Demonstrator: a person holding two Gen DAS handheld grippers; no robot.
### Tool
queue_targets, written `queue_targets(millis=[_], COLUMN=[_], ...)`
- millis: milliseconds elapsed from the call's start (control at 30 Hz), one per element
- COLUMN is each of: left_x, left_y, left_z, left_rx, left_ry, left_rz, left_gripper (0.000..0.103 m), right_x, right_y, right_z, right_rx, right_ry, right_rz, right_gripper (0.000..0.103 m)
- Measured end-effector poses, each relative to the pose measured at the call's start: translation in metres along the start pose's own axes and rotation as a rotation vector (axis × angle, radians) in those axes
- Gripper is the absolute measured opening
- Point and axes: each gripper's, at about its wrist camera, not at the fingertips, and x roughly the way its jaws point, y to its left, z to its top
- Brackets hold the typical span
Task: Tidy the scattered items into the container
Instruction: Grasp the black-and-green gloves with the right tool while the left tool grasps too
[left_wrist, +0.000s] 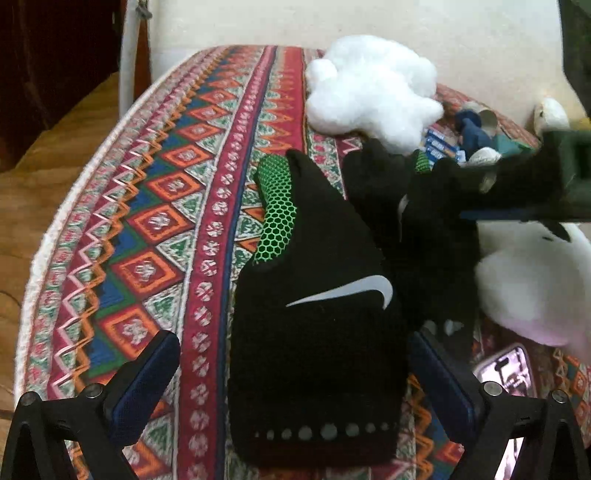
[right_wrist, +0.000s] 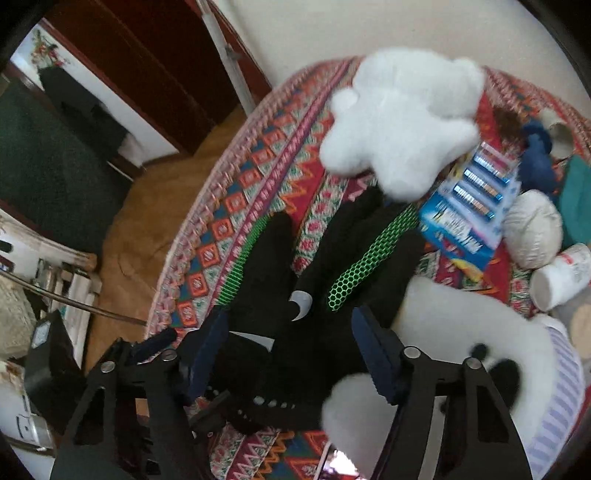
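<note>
No container in either view, so progress can't be judged. Black glove (left_wrist: 314, 314) lies flat on the patterned worktop (left_wrist: 147, 206) — white plush (left_wrist: 369, 99), battery pack (right_wrist: 476, 199) beyond it. Left gripper (left_wrist: 291, 384) straddles the glove, fingers wide, gripping nothing; right gripper (right_wrist: 291, 350) likewise wide — empty.

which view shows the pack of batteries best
The right wrist view: the battery pack lies open to view beside the white plush toy, cells and blue card visible. The left wrist view shows only a blue sliver of it behind the black gloves.
</note>
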Motion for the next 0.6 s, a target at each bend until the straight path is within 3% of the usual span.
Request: queue_targets(millis=[200, 300, 433, 533, 600], left_x=[0.031, 0.039, 0.041, 0.047, 0.047], left_y=[0.011, 0.020, 0.010, -0.006, -0.002], left_z=[0.005, 0.000, -0.010, -0.019, -0.011], left_rx=[-0.039, -0.085, -0.046, 0.057, 0.023], left_ry=[0.026, 0.035, -0.031, -0.038, 0.008], left_rz=[-0.057, -0.099, -0.047, 0.051, 0.029], left_gripper=[0.101, 0.101, 0.102, 0.102, 0.100], right_x=[0.046, 0.055, 0.065, 0.070, 0.069], right_y=[-0.009, -0.012, -0.013, -0.010, -0.009], right_z=[0.003, 0.001, 0.001, 0.002, 0.001], right_rx=[-0.033, -0.060, -0.099, -0.120, -0.118], right_ry=[0.058, 0.052, 0.058, 0.065, 0.049], right_rz=[-0.051, -0.045, -0.026, -0.044, -0.046], right_gripper=[0.041, 0.041, 0.045, 0.036, 0.021])
